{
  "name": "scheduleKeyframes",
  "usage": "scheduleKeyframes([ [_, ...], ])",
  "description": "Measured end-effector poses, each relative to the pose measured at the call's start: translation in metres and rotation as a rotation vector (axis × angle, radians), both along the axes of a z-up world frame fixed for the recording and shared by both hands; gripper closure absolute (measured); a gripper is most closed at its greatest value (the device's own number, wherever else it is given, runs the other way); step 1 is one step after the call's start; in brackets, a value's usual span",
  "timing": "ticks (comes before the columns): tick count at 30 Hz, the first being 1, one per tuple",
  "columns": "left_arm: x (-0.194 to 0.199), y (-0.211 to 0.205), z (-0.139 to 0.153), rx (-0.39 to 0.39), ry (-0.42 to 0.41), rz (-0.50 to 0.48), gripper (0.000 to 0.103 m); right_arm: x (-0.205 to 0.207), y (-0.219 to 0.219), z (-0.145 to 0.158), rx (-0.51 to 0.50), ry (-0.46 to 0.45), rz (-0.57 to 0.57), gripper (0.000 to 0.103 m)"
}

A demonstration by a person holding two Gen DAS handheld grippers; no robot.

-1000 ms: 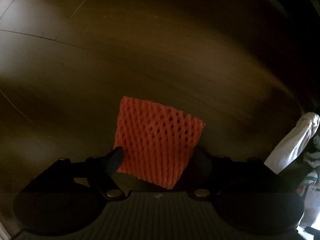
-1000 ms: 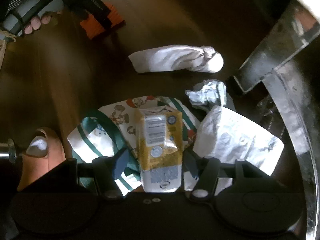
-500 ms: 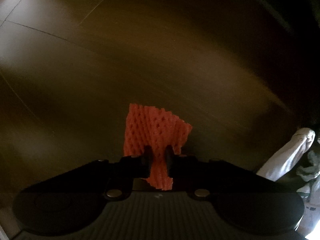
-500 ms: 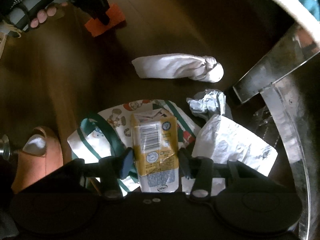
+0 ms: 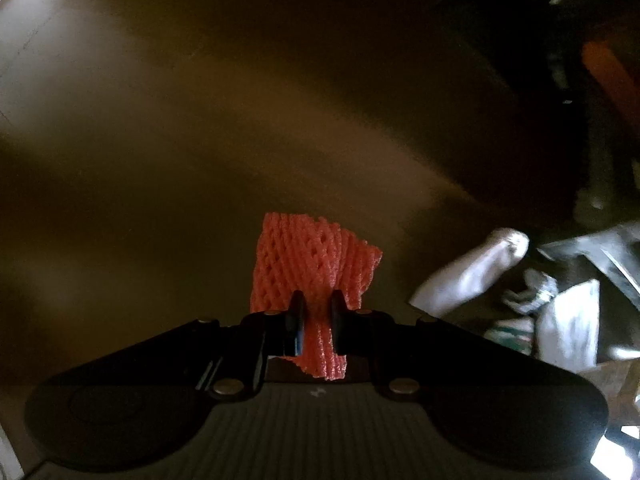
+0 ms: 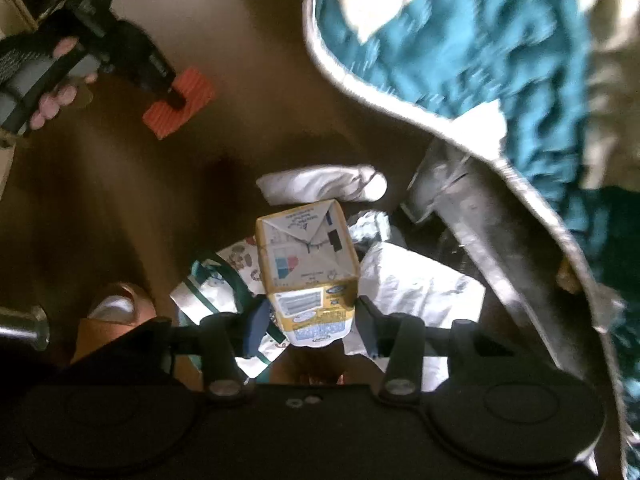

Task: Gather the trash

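While the left wrist view is dim and smeared, the left hand-held gripper (image 5: 317,322) plainly pinches an orange foam net (image 5: 312,268), its jaws narrow, the net hanging clear above the brown floor (image 5: 168,152). A white bundle (image 5: 468,276), perhaps tied cloth, lies to its right.

In the right wrist view, the right hand-held gripper (image 6: 310,320) clamps a yellow carton (image 6: 308,264) above a printed bag (image 6: 216,284) and white wrapper (image 6: 416,288), jaws closing.

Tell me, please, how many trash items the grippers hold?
2: the orange foam net pinched in the left gripper; the yellow carton between the right gripper's closing jaws, pads pressing it. None seems hidden.
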State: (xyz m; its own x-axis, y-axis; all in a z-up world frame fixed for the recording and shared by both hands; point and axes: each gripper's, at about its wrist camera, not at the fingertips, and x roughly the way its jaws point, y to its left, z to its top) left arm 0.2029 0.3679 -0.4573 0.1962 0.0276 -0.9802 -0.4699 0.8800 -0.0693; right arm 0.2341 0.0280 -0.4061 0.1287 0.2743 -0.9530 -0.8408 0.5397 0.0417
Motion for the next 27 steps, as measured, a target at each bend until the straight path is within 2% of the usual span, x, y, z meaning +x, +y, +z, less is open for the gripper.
scheduleKeyframes([
  [6,-0.011,-0.023,0.067,-0.018,-0.079,-0.04,0.091,-0.013,-0.028,0.055,0.066,-0.05,-0.079,0.058],
  [16,-0.009,-0.062,0.178,0.01,-0.224,-0.128,0.091,-0.03,-0.076,0.145,0.17,-0.159,-0.206,0.059],
  [17,-0.01,-0.068,0.191,0.015,-0.241,-0.14,0.091,-0.032,-0.078,0.154,0.187,-0.171,-0.223,0.099],
  [18,-0.011,-0.071,0.2,0.017,-0.254,-0.149,0.091,-0.033,-0.083,0.164,0.199,-0.176,-0.241,0.103],
  [20,-0.014,-0.082,0.223,0.024,-0.289,-0.175,0.091,-0.034,-0.093,0.185,0.229,-0.203,-0.285,0.103],
  [23,-0.016,-0.096,0.249,0.028,-0.332,-0.203,0.091,-0.037,-0.101,0.202,0.225,-0.262,-0.25,0.103],
  [27,-0.017,-0.113,0.263,0.009,-0.362,-0.195,0.091,-0.03,-0.118,0.187,0.22,-0.152,-0.243,0.102],
])
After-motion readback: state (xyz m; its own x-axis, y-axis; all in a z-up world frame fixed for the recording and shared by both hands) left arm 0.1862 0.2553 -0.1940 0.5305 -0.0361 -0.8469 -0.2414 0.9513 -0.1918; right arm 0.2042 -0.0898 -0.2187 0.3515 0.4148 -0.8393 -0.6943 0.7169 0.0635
